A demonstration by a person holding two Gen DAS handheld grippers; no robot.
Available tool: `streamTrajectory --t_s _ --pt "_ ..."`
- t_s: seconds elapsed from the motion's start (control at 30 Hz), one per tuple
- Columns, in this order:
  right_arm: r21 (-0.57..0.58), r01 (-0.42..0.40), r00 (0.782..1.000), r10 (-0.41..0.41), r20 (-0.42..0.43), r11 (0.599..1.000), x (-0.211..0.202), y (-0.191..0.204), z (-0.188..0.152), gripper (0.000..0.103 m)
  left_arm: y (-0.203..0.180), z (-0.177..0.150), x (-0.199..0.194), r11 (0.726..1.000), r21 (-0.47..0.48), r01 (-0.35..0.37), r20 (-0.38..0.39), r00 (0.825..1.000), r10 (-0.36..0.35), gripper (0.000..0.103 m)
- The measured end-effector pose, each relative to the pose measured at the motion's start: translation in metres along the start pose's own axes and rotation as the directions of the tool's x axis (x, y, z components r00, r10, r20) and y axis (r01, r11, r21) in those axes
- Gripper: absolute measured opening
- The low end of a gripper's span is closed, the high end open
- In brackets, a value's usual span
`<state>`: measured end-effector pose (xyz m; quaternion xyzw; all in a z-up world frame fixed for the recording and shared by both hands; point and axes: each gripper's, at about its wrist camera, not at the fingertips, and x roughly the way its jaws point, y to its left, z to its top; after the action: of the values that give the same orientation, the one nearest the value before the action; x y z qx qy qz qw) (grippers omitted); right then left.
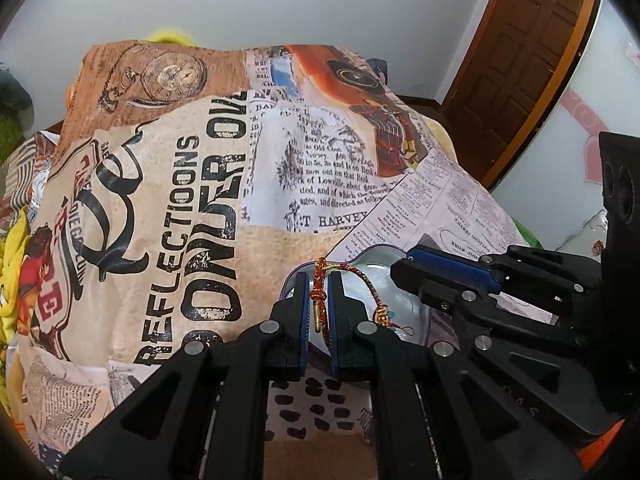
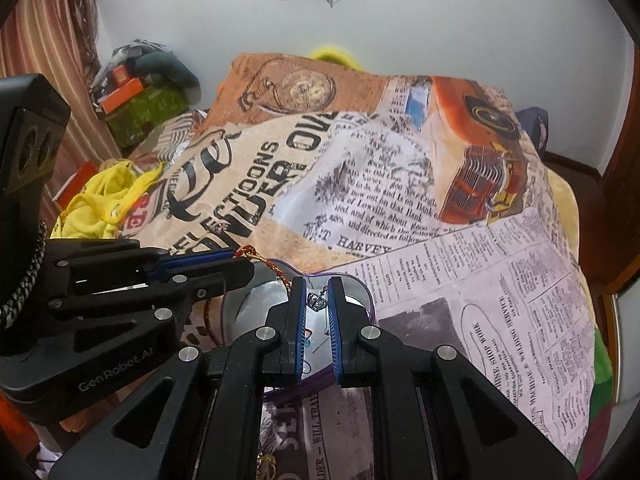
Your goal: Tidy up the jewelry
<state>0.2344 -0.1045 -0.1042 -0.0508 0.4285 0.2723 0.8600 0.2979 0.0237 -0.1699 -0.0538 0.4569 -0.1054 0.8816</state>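
Covering most of both frames, a newsprint-patterned cloth (image 1: 248, 184) carries a shiny heart-shaped tin (image 2: 352, 304) at lower centre, over which both tools meet. The left gripper (image 1: 318, 312) is clamped on a red-and-gold braided cord bracelet (image 1: 320, 300) whose free end trails right across the tin, while the right gripper (image 2: 318, 312) appears nearly closed around a small silver pendant (image 2: 319, 302). With the tools this near, a pull could snag cord and pendant chain together, or the thin pendant could slip free.
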Motion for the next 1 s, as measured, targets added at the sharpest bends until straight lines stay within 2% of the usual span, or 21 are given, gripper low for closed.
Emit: streamTrajectory --t_s 0.43,0.5,0.6,0.67,0.93,1.0 --pt "-0.023 0.018 0.999 -0.018 -0.038 1.000 0.003 0.003 -0.003 0.010 -0.003 -0.003 -0.004 0.999 0.020 -0.033 -0.011 0.999 0.033 0.007" --pt "-0.021 0.017 0.999 -0.018 -0.045 1.000 0.001 0.003 -0.003 0.010 -0.004 -0.003 -0.007 0.999 0.022 -0.033 -0.008 0.999 0.033 0.010" --pt "-0.009 0.013 0.999 -0.014 -0.052 1.000 -0.002 0.001 -0.003 0.017 -0.005 -0.003 -0.011 0.999 0.023 -0.032 -0.008 0.999 0.032 0.011" --pt "0.000 0.013 0.999 -0.013 -0.044 1.000 -0.006 0.000 -0.003 0.022 -0.006 -0.003 -0.016 0.999 0.025 -0.035 -0.003 0.999 0.035 0.011" --pt "0.002 0.031 0.999 -0.031 -0.007 1.000 -0.029 0.000 -0.001 0.022 -0.013 -0.004 -0.043 0.999 0.030 -0.033 0.028 0.999 0.032 0.012" --pt "-0.001 0.037 0.999 -0.037 0.005 0.999 -0.035 0.002 -0.001 0.022 -0.015 -0.005 -0.050 0.999 0.031 -0.031 0.036 0.999 0.030 0.016"
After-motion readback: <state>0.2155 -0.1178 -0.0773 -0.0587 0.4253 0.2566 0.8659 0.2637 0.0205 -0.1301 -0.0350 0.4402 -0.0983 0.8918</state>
